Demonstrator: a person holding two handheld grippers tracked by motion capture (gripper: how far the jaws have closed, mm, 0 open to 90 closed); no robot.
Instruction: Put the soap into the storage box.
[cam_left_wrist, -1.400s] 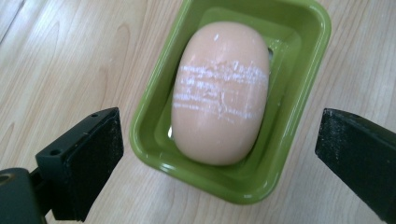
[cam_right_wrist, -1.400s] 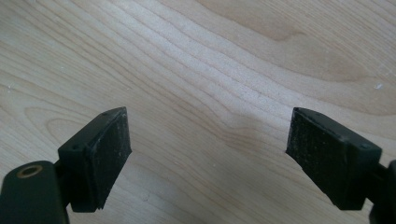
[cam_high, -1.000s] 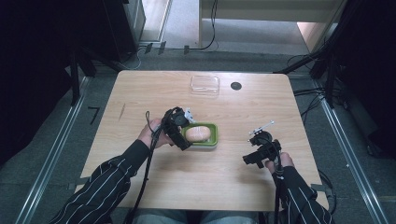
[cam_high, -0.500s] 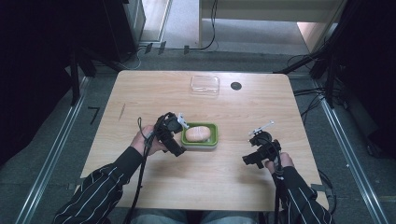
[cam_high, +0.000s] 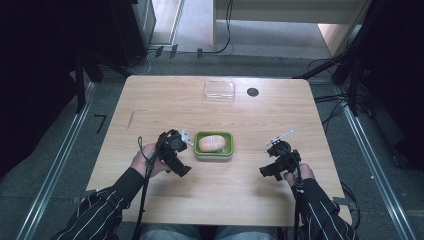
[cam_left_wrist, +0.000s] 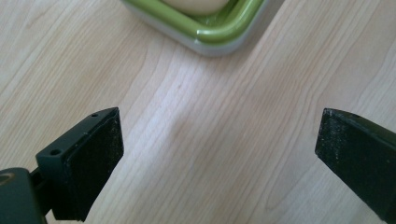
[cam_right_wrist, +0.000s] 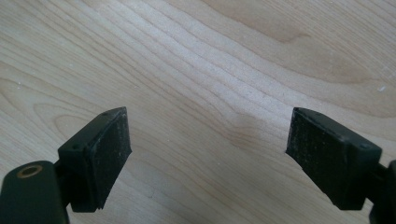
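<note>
Green-rimmed container (cam_high: 214, 145) with its bun (cam_high: 211, 142) sits just beside my left gripper (cam_left_wrist: 219, 154), jaws wide and empty, so a careless sweep could shove it.

Bare table (cam_high: 240, 200) lies open around both grippers; only the green container (cam_high: 214, 145) and clear lid (cam_high: 219, 90) intrude.

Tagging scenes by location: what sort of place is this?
Likely a lab or recording workspace: a bare wooden table on grey flooring, cables trailing across the floor, dark rig frames around it.
</note>
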